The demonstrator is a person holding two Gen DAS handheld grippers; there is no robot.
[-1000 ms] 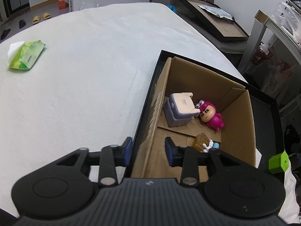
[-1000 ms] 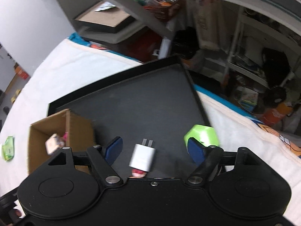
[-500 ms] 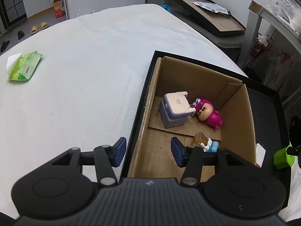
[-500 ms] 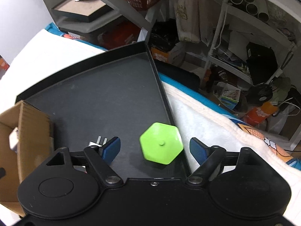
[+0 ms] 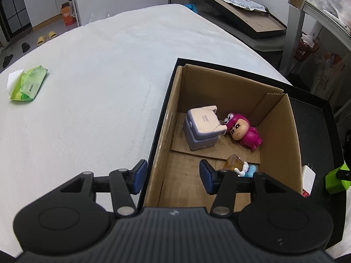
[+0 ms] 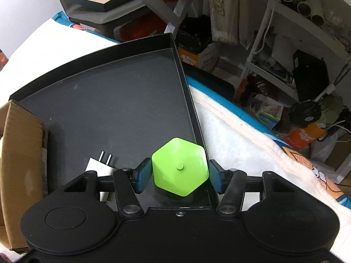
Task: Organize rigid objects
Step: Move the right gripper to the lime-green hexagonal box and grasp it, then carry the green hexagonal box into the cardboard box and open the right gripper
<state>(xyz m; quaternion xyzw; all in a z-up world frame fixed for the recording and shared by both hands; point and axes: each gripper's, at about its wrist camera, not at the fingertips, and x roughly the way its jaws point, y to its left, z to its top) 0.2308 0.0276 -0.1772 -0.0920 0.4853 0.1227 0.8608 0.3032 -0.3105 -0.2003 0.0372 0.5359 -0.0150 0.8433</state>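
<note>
The left claw point(image 5: 171, 176) has a black ribbed housing with a small pale mark at its front edge, two round discs moulded into flat wings, silver rivets on angular black link arms, and blue ridged pads. The right claw point(image 6: 180, 176) has the same build, with a smooth housing and one centre screw

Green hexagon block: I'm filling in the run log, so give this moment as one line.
right gripper: closing around green hexagon block | block: in black tray
</note>
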